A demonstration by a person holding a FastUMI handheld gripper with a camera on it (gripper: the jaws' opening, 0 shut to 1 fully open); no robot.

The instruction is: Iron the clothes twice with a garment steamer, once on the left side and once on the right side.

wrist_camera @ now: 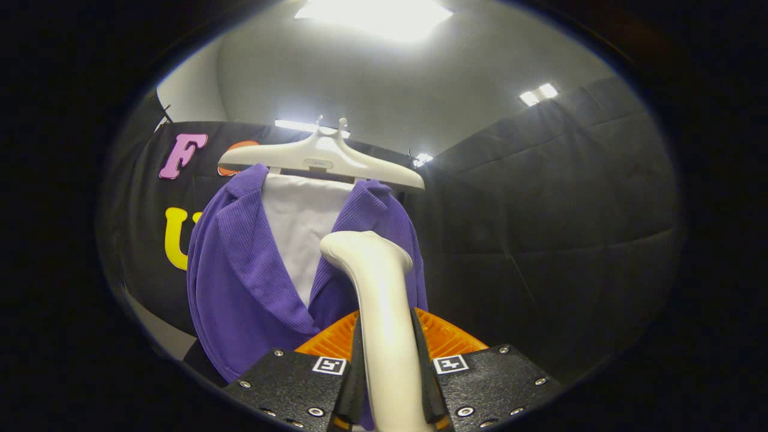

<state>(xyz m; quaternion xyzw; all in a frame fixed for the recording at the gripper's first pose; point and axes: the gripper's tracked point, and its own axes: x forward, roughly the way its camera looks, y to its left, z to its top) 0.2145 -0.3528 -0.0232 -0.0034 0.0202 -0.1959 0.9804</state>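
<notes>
Nearest to me, my gripper [390,384] is clenched on the handle of the garment steamer [375,288], both fingers pressing its pale shaft from either side with no slack that I can see. The handle runs up between the fingers and bends over at its top into the head, which faces away from me toward the clothes. Whether the head is touching the fabric or only close to it I cannot tell from here.

Just beyond the fingers hangs the purple jacket [240,282], ribbed and open at the front over a white shirt [297,228], both on a pale hanger [324,157] in front of the booth's black cloth wall [552,228]. The steamer's head sits high against the jacket, over the lapel to the right of the opening as I look at it.

I judge that I am at the top of a pass on that side, ready to stroke down. The next move calls for a steady downward draw along that panel, holding the head flat to the cloth and my grip firm so the handle does not twist between the fingers. How much of the ironing is already done I cannot judge.
</notes>
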